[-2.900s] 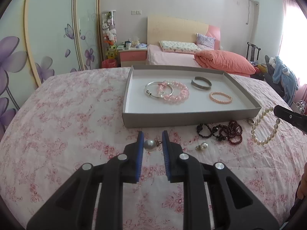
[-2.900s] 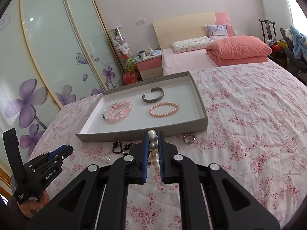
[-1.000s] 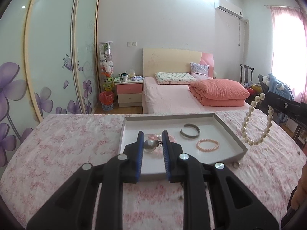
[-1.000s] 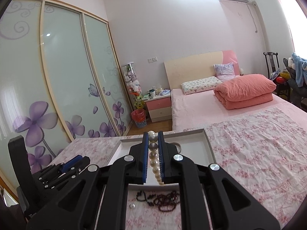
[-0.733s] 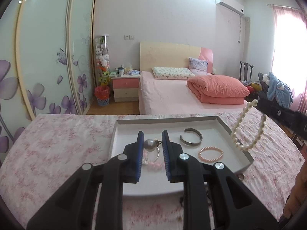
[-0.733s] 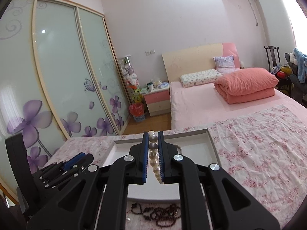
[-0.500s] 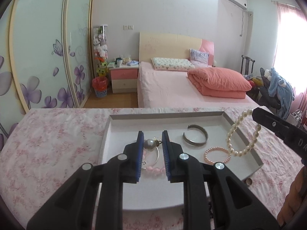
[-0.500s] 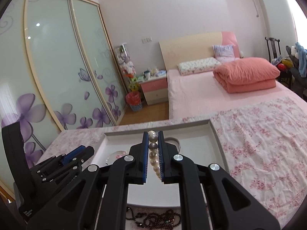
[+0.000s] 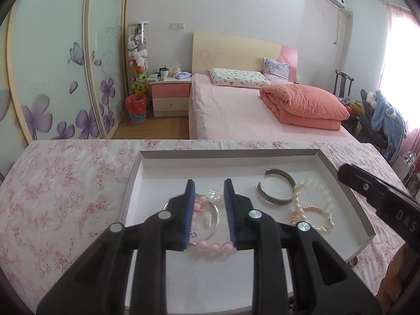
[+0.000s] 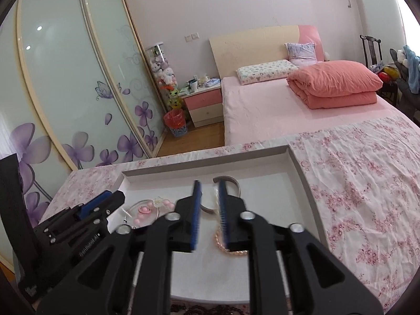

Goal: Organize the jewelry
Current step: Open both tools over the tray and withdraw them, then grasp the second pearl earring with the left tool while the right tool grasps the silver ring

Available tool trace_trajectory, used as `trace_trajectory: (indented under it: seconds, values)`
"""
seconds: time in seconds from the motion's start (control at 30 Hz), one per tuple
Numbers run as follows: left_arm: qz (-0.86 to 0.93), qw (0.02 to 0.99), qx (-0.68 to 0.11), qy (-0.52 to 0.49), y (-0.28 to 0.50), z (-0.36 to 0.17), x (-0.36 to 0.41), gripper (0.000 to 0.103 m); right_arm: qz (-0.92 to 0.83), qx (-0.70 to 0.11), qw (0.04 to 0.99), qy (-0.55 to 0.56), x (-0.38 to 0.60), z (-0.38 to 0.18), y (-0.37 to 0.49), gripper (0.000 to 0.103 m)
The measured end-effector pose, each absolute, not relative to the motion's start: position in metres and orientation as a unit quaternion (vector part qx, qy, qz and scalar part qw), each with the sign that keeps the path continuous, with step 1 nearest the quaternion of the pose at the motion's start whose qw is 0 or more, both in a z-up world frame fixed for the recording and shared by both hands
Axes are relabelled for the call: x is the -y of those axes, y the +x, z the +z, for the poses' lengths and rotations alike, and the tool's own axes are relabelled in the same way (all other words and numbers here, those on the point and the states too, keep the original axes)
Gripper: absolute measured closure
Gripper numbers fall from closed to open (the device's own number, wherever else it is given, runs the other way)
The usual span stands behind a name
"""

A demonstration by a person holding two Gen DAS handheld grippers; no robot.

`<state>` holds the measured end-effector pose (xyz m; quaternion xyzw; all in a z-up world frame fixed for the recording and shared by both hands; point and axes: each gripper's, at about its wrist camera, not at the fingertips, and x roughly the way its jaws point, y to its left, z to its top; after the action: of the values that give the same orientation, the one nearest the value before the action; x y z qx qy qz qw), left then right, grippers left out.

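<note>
A shallow grey tray [image 9: 344,183] lies on the floral cloth. In it lie a silver cuff [image 9: 275,187], a pink bead bracelet [image 9: 214,246] with a silver bangle [image 9: 210,225], a small peach bead bracelet [image 9: 312,219] and a blurred white pearl strand [image 9: 299,194]. My left gripper [image 9: 208,210] is open and empty over the pink bracelet. My right gripper [image 10: 208,210] is open and empty over the tray [image 10: 302,173], above the cuff [image 10: 233,181] and peach bracelet [image 10: 231,249]. The silver ball earring is not in sight.
A ring [image 9: 353,263] lies on the cloth [image 9: 65,197] just outside the tray's near right corner. Dark bead strands [image 10: 210,309] lie in front of the tray. A bed [image 9: 249,115], a nightstand [image 9: 170,94] and sliding wardrobe doors [image 9: 52,65] stand beyond.
Both grippers moved down over the tray and opened. The left let go of the silver ball earring, and the right let go of the pearl strand, which now lies in the tray.
</note>
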<state>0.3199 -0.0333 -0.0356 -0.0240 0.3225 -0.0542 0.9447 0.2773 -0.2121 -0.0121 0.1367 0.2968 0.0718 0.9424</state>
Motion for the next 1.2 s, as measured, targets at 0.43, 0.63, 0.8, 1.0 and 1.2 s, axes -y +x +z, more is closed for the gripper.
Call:
trace_trajectory:
  seconds: [0.43,0.63,0.8,1.0,1.2]
  values:
    - [-0.047,0.944,-0.32,-0.06,0.301,-0.019,0.011,0.076,0.056,-0.294,0.944,0.143,0.225,-0.005,0.258,0.075]
    - [-0.053,0.947,-0.314,-0.038,0.266,-0.016,0.011,0.07,0.044,-0.298,0.944,0.135,0.236,-0.002,0.238,0.075]
    - [-0.058,0.946,-0.318,-0.018,0.234,-0.021,0.008,0.062,0.032,-0.328,0.938,0.111,0.244,-0.014,0.218,0.075]
    - [-0.061,0.941,-0.334,-0.003,0.202,-0.035,-0.002,0.047,0.014,-0.386,0.919,0.08,0.257,-0.042,0.202,0.075]
    - [-0.07,0.933,-0.354,0.011,0.187,-0.048,-0.002,0.041,0.008,-0.433,0.899,0.065,0.255,-0.071,0.199,0.072]
